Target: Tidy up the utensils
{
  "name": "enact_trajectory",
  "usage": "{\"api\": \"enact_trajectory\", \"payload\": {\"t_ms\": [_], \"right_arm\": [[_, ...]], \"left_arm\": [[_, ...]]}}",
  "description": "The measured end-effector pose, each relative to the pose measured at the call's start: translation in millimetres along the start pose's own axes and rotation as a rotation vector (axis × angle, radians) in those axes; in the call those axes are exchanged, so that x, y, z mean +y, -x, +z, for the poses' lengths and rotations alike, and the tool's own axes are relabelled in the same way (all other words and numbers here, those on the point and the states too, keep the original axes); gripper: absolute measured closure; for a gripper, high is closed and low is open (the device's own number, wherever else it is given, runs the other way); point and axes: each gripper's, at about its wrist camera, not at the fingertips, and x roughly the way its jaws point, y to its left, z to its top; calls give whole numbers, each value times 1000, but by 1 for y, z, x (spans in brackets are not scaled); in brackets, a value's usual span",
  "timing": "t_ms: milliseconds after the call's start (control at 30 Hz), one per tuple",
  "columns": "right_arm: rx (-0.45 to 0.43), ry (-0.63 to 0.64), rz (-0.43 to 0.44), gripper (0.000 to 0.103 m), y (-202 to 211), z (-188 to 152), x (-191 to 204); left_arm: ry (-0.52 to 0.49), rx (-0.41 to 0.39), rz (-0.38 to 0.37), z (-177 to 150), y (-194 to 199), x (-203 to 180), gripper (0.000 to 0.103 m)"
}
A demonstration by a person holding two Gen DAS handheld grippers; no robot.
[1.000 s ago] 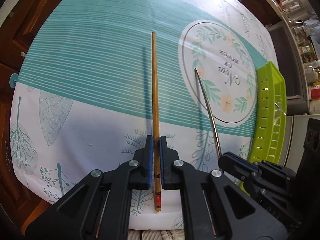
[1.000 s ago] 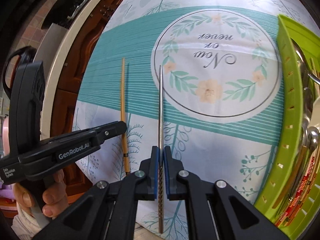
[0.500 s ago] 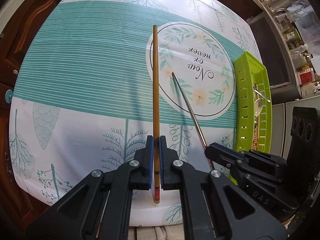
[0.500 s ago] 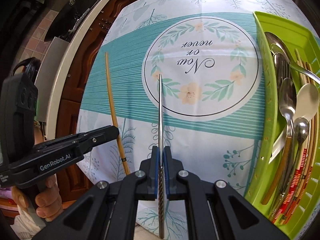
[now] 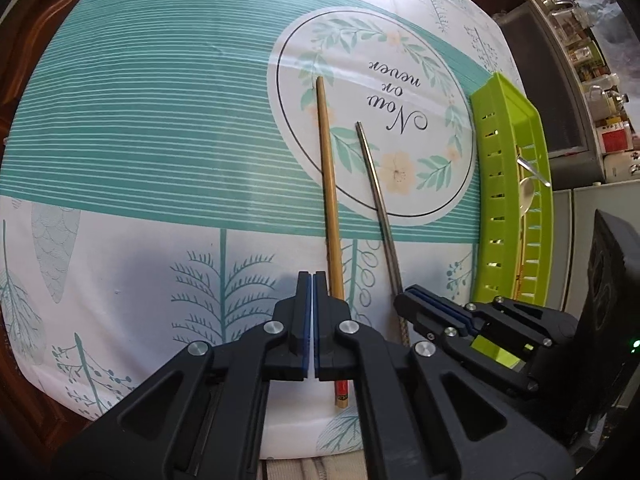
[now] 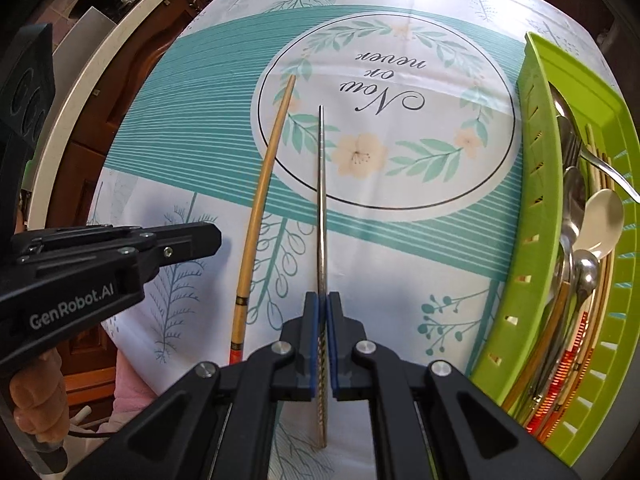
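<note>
A wooden chopstick [image 5: 330,208] with a red end lies on the tablecloth, just right of my left gripper [image 5: 312,312], which is shut and empty. The chopstick also shows in the right wrist view [image 6: 260,208]. My right gripper [image 6: 322,324] is shut on a metal chopstick [image 6: 321,200] that points forward over the cloth; it shows in the left wrist view too [image 5: 378,204]. A green slotted tray [image 6: 536,208] at the right holds several spoons [image 6: 600,220], forks and chopsticks.
The table carries a teal-striped cloth with a round floral print [image 6: 384,120]. Dark wooden cabinets [image 5: 24,40] stand beyond the left edge. A counter with jars [image 5: 592,60] lies at the far right. The tray also shows in the left wrist view [image 5: 492,184].
The wooden chopstick has left my left gripper's jaws and now lies on the cloth beside them. Both grippers have shifted right, toward the green tray. The right gripper still holds the metal chopstick.
</note>
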Motion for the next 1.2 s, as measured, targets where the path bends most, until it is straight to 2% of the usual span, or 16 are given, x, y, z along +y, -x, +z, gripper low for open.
{"api": "enact_trajectory", "payload": {"t_ms": [133,300,367,467,533,633,767,867,900,1067,1200], "right_arm": [[5,-7,-10,98,-2,1,2],[9,28,-50,97,-3,-4,7],[7,44,-66,97,-4,-7,12],[7,63,-83,97,-4,-13,16],[7,67,-83,94,-4,-16,15],[11,57,-53,89,-3,-19,13],[12,34,-46,89,-2,-21,9],[7,3,-38,90,3,-28,-1],[6,-4,-36,90,3,-29,-3],[5,-27,-16,90,7,-36,-13],[7,-23,-17,90,8,-37,-12]], "left_arm": [[-4,-25,-16,0,8,-4,103],[-20,-7,-21,-2,2,-14,103],[-24,-7,-22,-3,-1,-19,98],[-27,-8,-17,-4,-2,-22,81],[-22,-21,-2,-5,-1,-24,64],[-32,-35,21,-7,0,-27,63],[-59,-34,29,-13,-2,-35,64],[-56,-23,54,-18,-7,-36,70],[-53,-14,54,-19,-10,-36,75],[-42,8,98,-23,-20,-37,79],[-80,-2,152,-31,-25,-47,79]]}}
